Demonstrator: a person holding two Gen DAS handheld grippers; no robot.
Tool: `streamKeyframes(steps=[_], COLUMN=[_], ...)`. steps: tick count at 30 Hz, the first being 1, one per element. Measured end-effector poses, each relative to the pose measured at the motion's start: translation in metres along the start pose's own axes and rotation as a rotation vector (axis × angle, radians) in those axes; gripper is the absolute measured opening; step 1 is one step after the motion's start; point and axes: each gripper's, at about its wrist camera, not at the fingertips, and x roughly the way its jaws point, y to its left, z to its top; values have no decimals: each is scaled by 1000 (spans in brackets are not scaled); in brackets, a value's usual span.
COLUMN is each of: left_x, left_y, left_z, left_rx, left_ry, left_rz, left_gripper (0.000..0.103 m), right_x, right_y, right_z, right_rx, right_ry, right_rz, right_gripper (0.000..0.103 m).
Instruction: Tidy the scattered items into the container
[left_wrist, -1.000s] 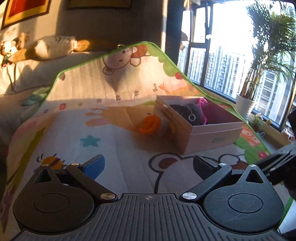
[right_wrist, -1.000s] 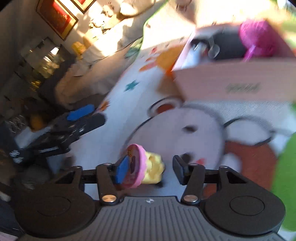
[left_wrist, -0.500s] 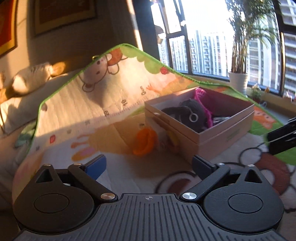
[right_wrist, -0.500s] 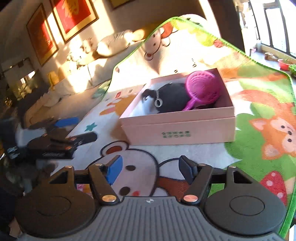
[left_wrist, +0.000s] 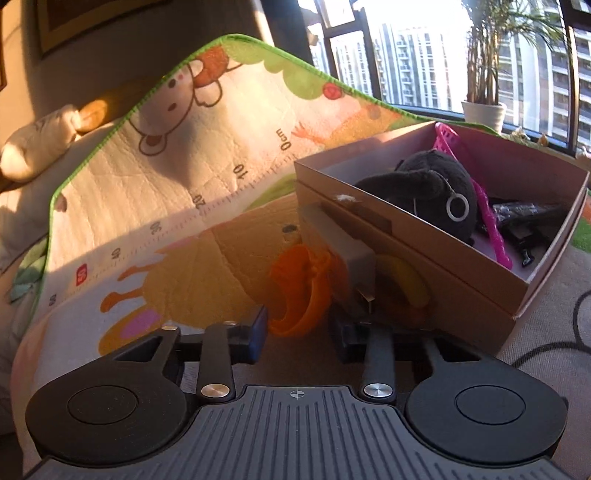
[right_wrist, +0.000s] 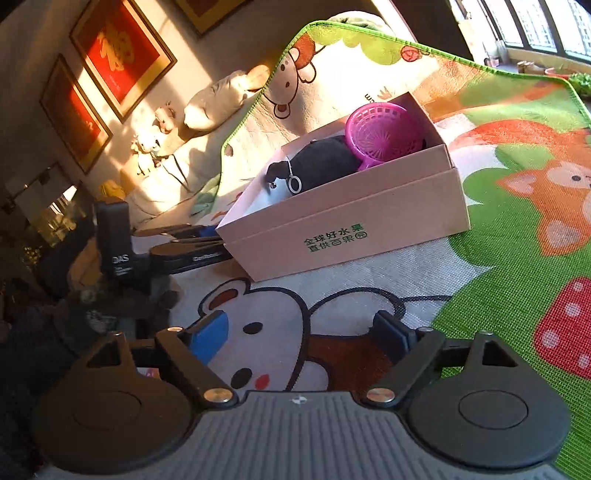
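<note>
Reaching low beside the box (left_wrist: 413, 280), the left tool (left_wrist: 297, 328) has its jaws part open around the near edge of an orange toy (left_wrist: 299, 291) that lies on the mat (left_wrist: 155, 192), close against the box's end wall. A yellow piece (left_wrist: 406, 284) sits just beside it, under the wall. To grip well, I would push a little further so the pads straddle the toy's body and not just its rim, keep the right-hand finger clear of the box, close firmly, then lift straight up before swinging over the wall. The right tool (right_wrist: 301, 332) hovers wide open and empty over the mat in front of the box, which already holds a black plush (right_wrist: 321, 166) and a pink scoop (right_wrist: 384, 133).

Half a second ago the left tool was further back with jaws spread wide; it has since advanced and narrowed. The right tool has barely shifted.
</note>
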Motion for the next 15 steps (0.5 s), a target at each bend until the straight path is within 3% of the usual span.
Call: streamKeyframes(steps=[9, 15], left_x=[-42, -101], left_y=[-11, -18], left_z=[-6, -28], left_rx=[30, -48], left_ry=[-16, -38], left_rz=[-6, -65], left_gripper=[38, 38], right_x=[1, 1], right_y=[-3, -4], right_z=[0, 0], right_rx=[22, 19], right_ry=[-4, -8], right_rz=[39, 50], right_gripper=[93, 103])
